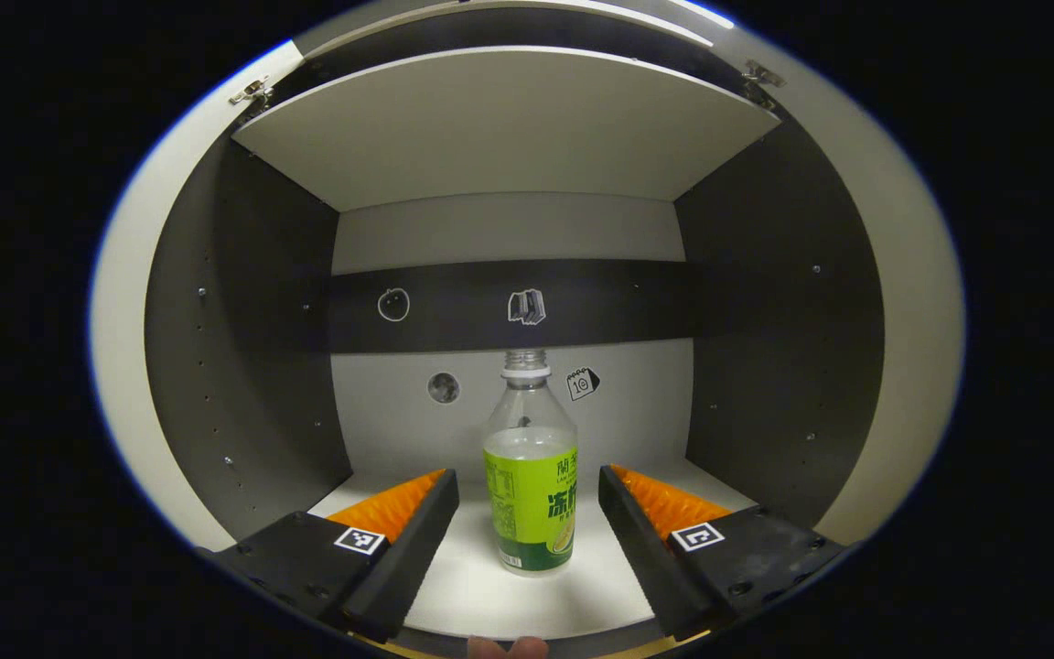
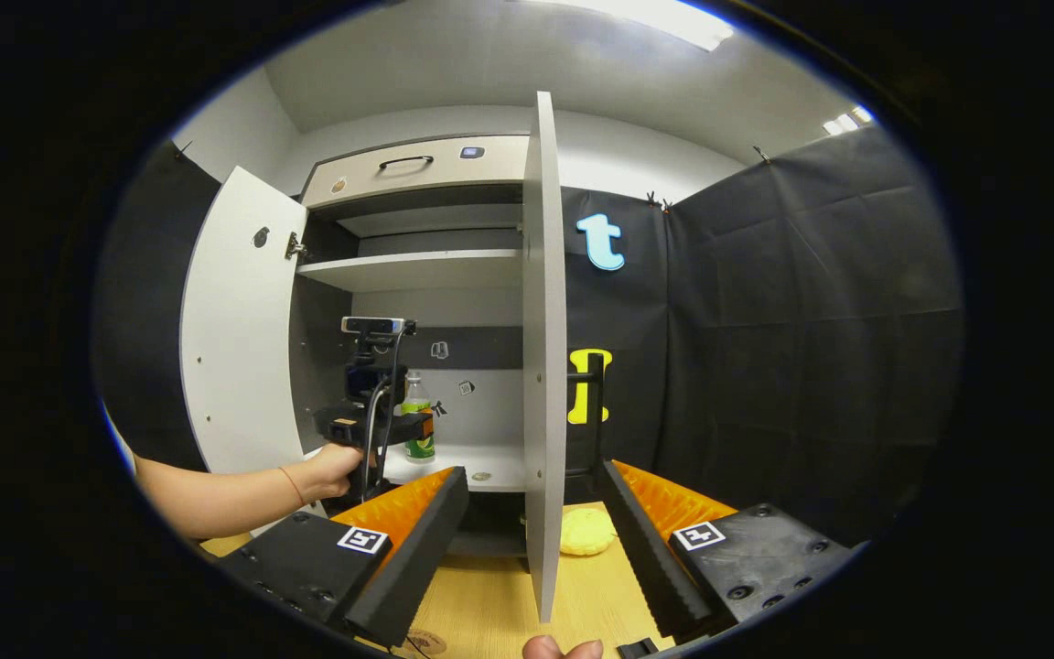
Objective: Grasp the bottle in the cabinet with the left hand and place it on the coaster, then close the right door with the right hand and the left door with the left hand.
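Wide-open left gripper [image 1: 528,513] brackets the bottle [image 1: 531,476], nothing gripped yet; near-empty, it looks light and tippy, best pinched at the label; right gripper [image 2: 534,513] gapes empty.

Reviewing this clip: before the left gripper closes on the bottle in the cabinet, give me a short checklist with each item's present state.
1. Left gripper open: ok, fingers spread wide.
2. Bottle centred between the fingers: ok in the left gripper view, gaps on both sides.
3. Bottle upright on the shelf: ok.
4. Fingers far enough in to clamp the bottle: cannot tell; no contact is visible yet.
5. Both doors open for withdrawal: ok, left door swung wide, right door seen edge-on.
6. Right gripper away from the left's path: ok, it is open outside the cabinet near the right door.
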### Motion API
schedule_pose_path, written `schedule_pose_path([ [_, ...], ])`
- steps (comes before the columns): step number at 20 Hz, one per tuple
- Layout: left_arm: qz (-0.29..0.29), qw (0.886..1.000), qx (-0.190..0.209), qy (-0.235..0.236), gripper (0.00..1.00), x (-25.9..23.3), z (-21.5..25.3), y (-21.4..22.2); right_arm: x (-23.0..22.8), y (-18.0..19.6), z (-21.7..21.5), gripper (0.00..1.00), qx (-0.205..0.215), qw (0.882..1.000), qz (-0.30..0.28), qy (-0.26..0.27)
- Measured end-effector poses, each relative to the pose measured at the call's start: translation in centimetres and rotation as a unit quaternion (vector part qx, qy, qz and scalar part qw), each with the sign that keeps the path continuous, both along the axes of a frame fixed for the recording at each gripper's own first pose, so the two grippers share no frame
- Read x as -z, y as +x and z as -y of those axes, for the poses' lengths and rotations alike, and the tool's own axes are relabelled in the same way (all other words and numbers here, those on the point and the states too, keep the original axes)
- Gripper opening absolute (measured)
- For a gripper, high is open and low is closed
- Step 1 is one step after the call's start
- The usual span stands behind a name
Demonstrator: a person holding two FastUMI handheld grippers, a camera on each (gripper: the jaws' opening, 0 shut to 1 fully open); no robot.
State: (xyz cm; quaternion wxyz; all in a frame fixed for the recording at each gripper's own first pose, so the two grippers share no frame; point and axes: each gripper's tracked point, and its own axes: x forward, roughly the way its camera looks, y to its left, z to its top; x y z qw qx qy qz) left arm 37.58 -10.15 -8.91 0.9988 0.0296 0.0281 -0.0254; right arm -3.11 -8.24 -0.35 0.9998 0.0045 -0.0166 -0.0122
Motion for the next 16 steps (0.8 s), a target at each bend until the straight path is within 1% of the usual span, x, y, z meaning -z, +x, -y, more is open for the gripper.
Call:
schedule_pose_path([
  [5, 0.001, 1.000, -0.009, 0.006, 0.98, 0.2, 0.0, 3.6, 0.3, -0.1, 1.4, 0.97, 0.021, 1.000, -0.003, -0.001],
  [8, -0.006, 1.000, -0.003, 0.006, 0.98, 0.6, 0.5, 5.0, 0.3, -0.3, 2.4, 0.97, 0.039, 0.999, -0.004, -0.003],
  [9, -0.005, 1.000, -0.004, 0.008, 0.96, 0.8, 0.6, 5.3, 0.2, -0.4, 2.8, 0.97, 0.045, 0.999, -0.003, -0.003],
  [10, -0.003, 1.000, -0.002, 0.007, 0.88, 0.4, 0.7, 4.7, 0.2, -0.6, 3.2, 0.97, 0.052, 0.999, -0.002, -0.002],
  [11, -0.004, 1.000, 0.005, 0.008, 0.80, 0.7, 1.1, 5.3, 0.1, -0.8, 3.4, 0.97, 0.057, 0.998, -0.001, 0.001],
  [13, -0.006, 1.000, 0.015, 0.012, 0.77, 0.6, 1.9, 5.2, 0.0, -1.1, 4.0, 0.97, 0.066, 0.998, -0.001, 0.004],
  [16, 0.001, 1.000, 0.028, 0.004, 0.77, -0.8, 2.7, 3.7, -0.1, -1.3, 4.4, 0.97, 0.073, 0.997, 0.001, 0.010],
])
